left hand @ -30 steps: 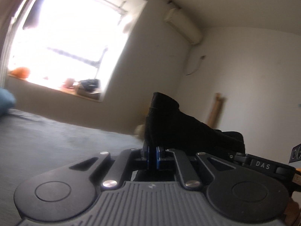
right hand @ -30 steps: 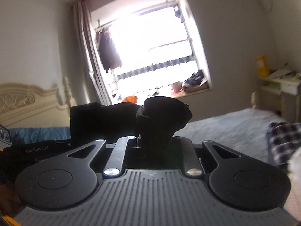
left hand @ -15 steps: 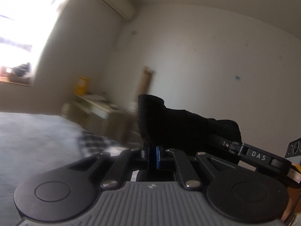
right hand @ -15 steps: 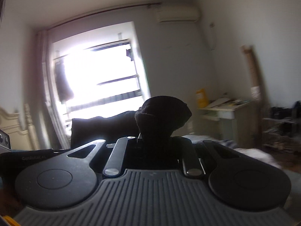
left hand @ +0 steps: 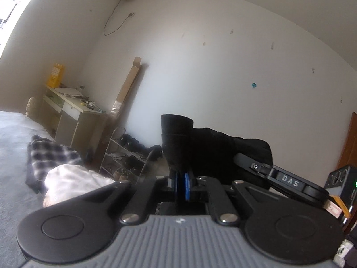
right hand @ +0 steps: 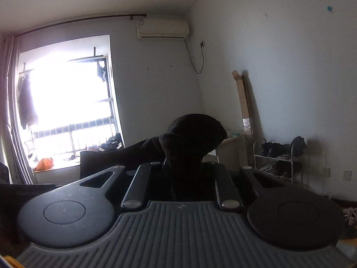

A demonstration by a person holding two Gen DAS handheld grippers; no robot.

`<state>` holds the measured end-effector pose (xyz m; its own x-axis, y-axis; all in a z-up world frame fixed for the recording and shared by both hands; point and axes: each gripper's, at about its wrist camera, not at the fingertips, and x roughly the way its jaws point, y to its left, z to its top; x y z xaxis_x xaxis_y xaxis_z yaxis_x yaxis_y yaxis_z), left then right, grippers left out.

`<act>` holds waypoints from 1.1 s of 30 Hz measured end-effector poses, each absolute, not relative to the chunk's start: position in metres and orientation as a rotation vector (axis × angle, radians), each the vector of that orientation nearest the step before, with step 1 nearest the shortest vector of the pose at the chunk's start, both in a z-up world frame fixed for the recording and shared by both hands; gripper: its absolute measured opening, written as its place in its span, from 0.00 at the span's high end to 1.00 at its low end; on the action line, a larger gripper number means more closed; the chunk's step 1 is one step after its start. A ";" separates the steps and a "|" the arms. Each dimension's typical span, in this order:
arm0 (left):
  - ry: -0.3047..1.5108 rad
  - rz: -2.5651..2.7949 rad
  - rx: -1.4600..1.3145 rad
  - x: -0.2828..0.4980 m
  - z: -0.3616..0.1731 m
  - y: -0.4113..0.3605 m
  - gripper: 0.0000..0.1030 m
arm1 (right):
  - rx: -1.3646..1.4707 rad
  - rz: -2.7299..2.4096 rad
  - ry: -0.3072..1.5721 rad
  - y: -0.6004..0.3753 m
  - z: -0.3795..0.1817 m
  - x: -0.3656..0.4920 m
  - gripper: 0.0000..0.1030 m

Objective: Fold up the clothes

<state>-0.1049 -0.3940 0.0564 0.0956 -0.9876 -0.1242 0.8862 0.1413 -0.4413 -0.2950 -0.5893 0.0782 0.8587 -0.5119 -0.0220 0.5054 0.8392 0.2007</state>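
Between the two grippers hangs a black garment (left hand: 214, 147), stretched in the air above the bed (left hand: 13, 147) rather than lying on it. On the left gripper (left hand: 181, 179) the jaws stand narrow, the blue pads pinching a bunched edge of the cloth that stands up in a thick fold above them. On the right gripper (right hand: 186, 167) the jaws are likewise nearly closed on a rounded wad of the same dark cloth (right hand: 191, 138), which hides the pads altogether. From the right wrist view the fabric runs off to the left in a sagging band toward the other gripper.

By its droop and the way it bunches, the garment looks soft, limp and light, with no stiffness to hold a shape by itself; it seems thick and matte, so probably not slippery, and it is not fragile. Holds at two corners or along one hem, kept well apart, look best for keeping an edge taut. A checked garment (left hand: 51, 154) and a white one (left hand: 71, 181) lie crumpled on the bed nearby, still unfolded
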 end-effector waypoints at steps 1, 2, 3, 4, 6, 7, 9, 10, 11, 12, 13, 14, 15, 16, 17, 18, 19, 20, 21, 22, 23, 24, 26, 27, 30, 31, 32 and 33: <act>0.448 -1.409 -0.286 -0.097 0.056 -0.403 0.93 | 0.206 -0.530 -0.028 -0.600 0.080 -0.286 0.87; 0.460 -1.403 -0.291 -0.089 0.056 -0.411 0.93 | 0.208 -0.522 -0.022 -0.611 0.079 -0.280 0.87; 0.476 -1.392 -0.298 -0.078 0.055 -0.418 0.93 | 0.211 -0.514 -0.015 -0.622 0.078 -0.274 0.87; 0.492 -1.382 -0.304 -0.067 0.054 -0.426 0.93 | 0.214 -0.503 -0.004 -0.634 0.078 -0.264 0.87; 0.527 -1.362 -0.318 -0.044 0.051 -0.441 0.93 | 0.224 -0.481 0.019 -0.658 0.079 -0.243 0.87; 0.545 -1.349 -0.325 -0.031 0.049 -0.450 0.93 | 0.230 -0.469 0.034 -0.669 0.078 -0.231 0.87; 0.582 -1.321 -0.330 -0.006 0.042 -0.466 0.93 | 0.238 -0.444 0.073 -0.693 0.074 -0.206 0.87; 0.602 -1.305 -0.329 0.006 0.037 -0.474 0.93 | 0.247 -0.430 0.098 -0.705 0.070 -0.192 0.87; 0.621 -1.289 -0.327 0.018 0.032 -0.482 0.93 | 0.257 -0.415 0.122 -0.718 0.066 -0.177 0.87; 0.642 -1.270 -0.324 0.031 0.027 -0.491 0.93 | 0.264 -0.399 0.149 -0.730 0.060 -0.162 0.87; 0.662 -1.246 -0.321 0.045 0.019 -0.497 0.93 | 0.271 -0.383 0.176 -0.742 0.053 -0.146 0.87; 0.681 -1.222 -0.318 0.058 0.012 -0.504 0.93 | 0.281 -0.370 0.201 -0.751 0.045 -0.131 0.87; 0.700 -1.198 -0.314 0.071 0.005 -0.510 0.93 | 0.296 -0.354 0.223 -0.763 0.036 -0.114 0.87; 0.716 -1.174 -0.311 0.084 -0.001 -0.518 0.93 | 0.312 -0.337 0.245 -0.775 0.027 -0.096 0.87; 0.735 -1.155 -0.300 0.097 -0.010 -0.525 0.93 | 0.327 -0.321 0.266 -0.788 0.018 -0.079 0.87; 0.753 -1.135 -0.289 0.110 -0.019 -0.532 0.93 | 0.337 -0.305 0.290 -0.797 0.009 -0.062 0.87; 0.772 -1.115 -0.278 0.123 -0.027 -0.539 0.93 | 0.346 -0.289 0.315 -0.806 0.000 -0.045 0.87; 0.782 -1.098 -0.232 0.131 -0.037 -0.546 0.93 | 0.355 -0.274 0.339 -0.815 -0.009 -0.029 0.87; 0.791 -1.080 -0.185 0.138 -0.046 -0.552 0.93 | 0.365 -0.263 0.367 -0.821 -0.018 -0.014 0.87; 0.811 -1.063 -0.163 0.143 -0.055 -0.556 0.93 | 0.376 -0.253 0.396 -0.827 -0.029 -0.001 0.87; 0.847 -1.049 -0.157 0.152 -0.066 -0.560 0.93 | 0.386 -0.242 0.424 -0.833 -0.039 0.013 0.87; 0.866 -1.043 -0.153 0.158 -0.073 -0.563 0.93 | 0.401 -0.237 0.448 -0.838 -0.047 0.025 0.87; 0.869 -1.040 -0.150 0.165 -0.079 -0.562 0.93 | 0.435 -0.238 0.486 -0.849 -0.064 0.045 0.87; 0.869 -1.045 -0.158 0.168 -0.079 -0.561 0.93 | 0.464 -0.240 0.492 -0.855 -0.070 0.049 0.87; 0.869 -1.061 -0.182 0.178 -0.082 -0.560 0.93 | 0.558 -0.230 0.488 -0.867 -0.082 0.057 0.87; 0.888 -1.064 -0.206 0.181 -0.081 -0.556 0.94 | 0.583 -0.224 0.483 -0.869 -0.084 0.058 0.87; 0.907 -1.067 -0.231 0.185 -0.081 -0.553 0.94 | 0.605 -0.219 0.480 -0.871 -0.084 0.058 0.87; 0.917 -1.074 -0.257 0.185 -0.077 -0.548 0.95 | 0.629 -0.211 0.477 -0.868 -0.082 0.055 0.87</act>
<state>0.1849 -0.5475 -0.0770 0.1631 -0.8403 -0.5170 0.6422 0.4883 -0.5909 0.0549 -0.8679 -0.0820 0.8712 -0.0466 -0.4887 0.3304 0.7919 0.5136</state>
